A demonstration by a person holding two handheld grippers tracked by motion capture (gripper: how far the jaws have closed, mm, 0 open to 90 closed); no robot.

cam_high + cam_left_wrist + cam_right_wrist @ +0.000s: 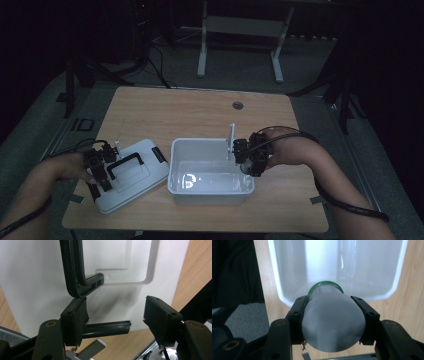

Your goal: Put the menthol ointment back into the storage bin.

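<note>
The right gripper is clamping a grey cylindrical container with a green band at its far end, both jaws pressed flat against its sides. In the high view the same gripper is hovering at the right rim of the open white bin, which is sitting near the middle of the table's near edge. The container is pointing into the bin's cavity, held above the floor of the bin and not resting on anything.

The left gripper is standing open above the white lid, which is lying on the table toward its near left corner, just beside the bin. Its jaws are spread wide with nothing between them; the left jaw is touching, or very nearly touching, the bend of the lid's black handle.

Assessment: the step in hand appears to be placing the container into the bin. To do it well, the right gripper should be clearing the rim fully before lowering, keeping the container level, and releasing only once it is low inside the walls, so it is not dropping or rolling. The left gripper should be staying off the bin meanwhile, ready to take the lid's handle squarely across its bar.
</note>
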